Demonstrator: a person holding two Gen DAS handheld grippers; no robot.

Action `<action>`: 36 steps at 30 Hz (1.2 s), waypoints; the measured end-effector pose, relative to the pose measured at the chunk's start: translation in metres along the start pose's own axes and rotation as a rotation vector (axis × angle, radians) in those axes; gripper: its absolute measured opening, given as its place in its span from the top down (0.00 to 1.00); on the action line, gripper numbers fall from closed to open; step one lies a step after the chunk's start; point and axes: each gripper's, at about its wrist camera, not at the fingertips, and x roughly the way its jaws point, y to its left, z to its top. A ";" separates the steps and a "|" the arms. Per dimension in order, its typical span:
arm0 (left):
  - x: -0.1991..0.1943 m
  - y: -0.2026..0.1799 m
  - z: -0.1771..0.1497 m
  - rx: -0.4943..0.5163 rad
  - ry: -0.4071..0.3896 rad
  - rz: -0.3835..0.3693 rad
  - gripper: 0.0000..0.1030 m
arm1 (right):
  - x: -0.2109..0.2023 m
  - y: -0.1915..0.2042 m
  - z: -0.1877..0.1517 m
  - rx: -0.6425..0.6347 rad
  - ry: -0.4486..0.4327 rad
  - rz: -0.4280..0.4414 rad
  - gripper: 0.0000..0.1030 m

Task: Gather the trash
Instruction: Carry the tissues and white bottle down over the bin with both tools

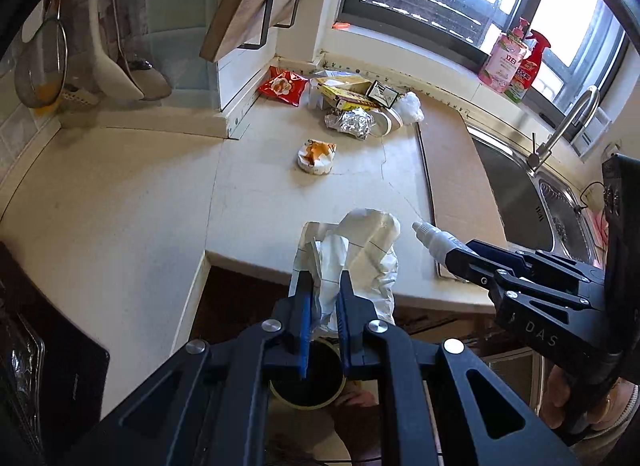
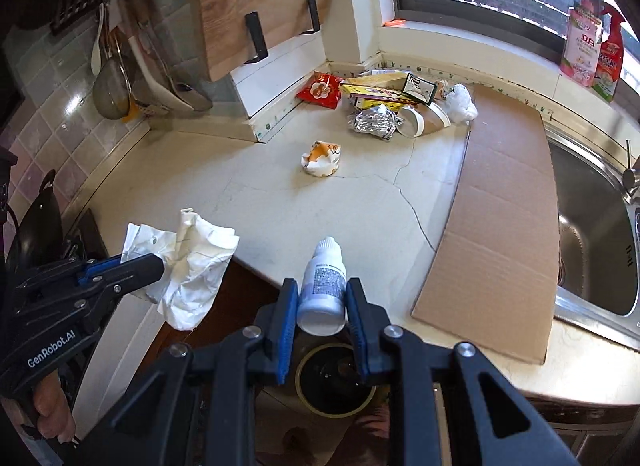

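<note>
The left gripper (image 1: 323,286) is clamped on a crumpled white tissue (image 1: 360,254), held off the front edge of the counter (image 1: 120,201); the tissue's lower end is hidden behind the fingers. The right gripper (image 2: 322,298) pinches a small white bottle (image 2: 323,286), its label too blurred to read. Below both, a dark bin (image 2: 334,382) shows only partly between the gripper frames. At the counter's back corner lie a red packet (image 2: 319,90), foil (image 2: 374,120), boxes and a paper cup (image 2: 424,121), overlapping; a crumpled wrapper (image 2: 321,159) sits apart, nearer. Cardboard (image 2: 504,205) borders the sink (image 2: 596,225), which is cut off.
</note>
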 end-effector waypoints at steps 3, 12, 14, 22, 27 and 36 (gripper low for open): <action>-0.008 0.005 -0.020 0.022 0.006 -0.016 0.91 | -0.011 0.018 -0.023 0.004 -0.005 -0.022 0.76; -0.007 0.015 -0.075 0.063 0.063 -0.078 0.91 | -0.017 0.050 -0.080 0.026 0.050 -0.074 0.76; -0.003 0.015 -0.085 0.071 0.075 -0.083 0.91 | -0.015 0.053 -0.088 0.018 0.064 -0.080 0.76; 0.023 0.007 -0.111 0.049 0.120 -0.029 0.91 | 0.009 0.041 -0.110 0.020 0.126 -0.030 0.76; 0.057 0.005 -0.131 0.019 0.155 0.024 0.91 | 0.045 0.029 -0.130 0.011 0.193 0.011 0.76; 0.157 0.007 -0.185 -0.078 0.270 0.066 0.91 | 0.142 -0.014 -0.184 0.053 0.342 0.029 0.76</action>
